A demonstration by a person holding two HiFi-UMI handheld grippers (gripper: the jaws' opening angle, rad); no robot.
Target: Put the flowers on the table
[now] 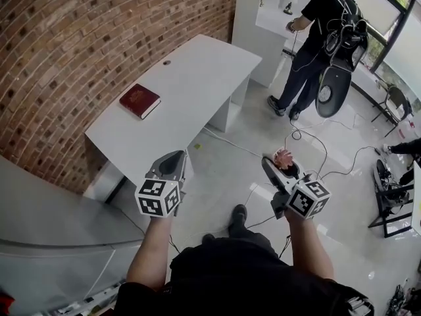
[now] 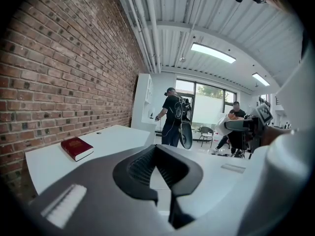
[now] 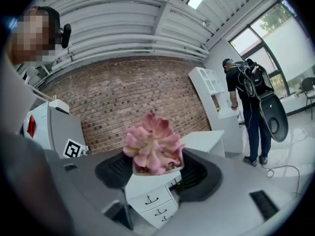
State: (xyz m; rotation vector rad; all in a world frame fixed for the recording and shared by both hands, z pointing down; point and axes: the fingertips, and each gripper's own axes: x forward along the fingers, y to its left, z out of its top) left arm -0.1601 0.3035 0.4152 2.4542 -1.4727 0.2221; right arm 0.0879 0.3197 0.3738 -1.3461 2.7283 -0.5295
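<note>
The flowers (image 1: pixel 283 157) are a pink succulent rosette (image 3: pixel 152 144) in a small white pot shaped like a chest of drawers. My right gripper (image 1: pixel 281 167) is shut on that pot, holding it upright over the floor, right of the table; in the right gripper view the black pads (image 3: pixel 197 176) press its sides. The white table (image 1: pixel 191 84) stands along the brick wall, ahead and to the left. My left gripper (image 1: pixel 173 162) hovers near the table's front corner, its jaws together with nothing between them (image 2: pixel 160 173).
A red book (image 1: pixel 139 101) lies on the table's left part. A person in black with a backpack (image 1: pixel 316 38) stands at a white shelf unit (image 1: pixel 263 18) beyond the table. Cables (image 1: pixel 316 151) trail across the floor. A grey counter (image 1: pixel 52 229) runs at lower left.
</note>
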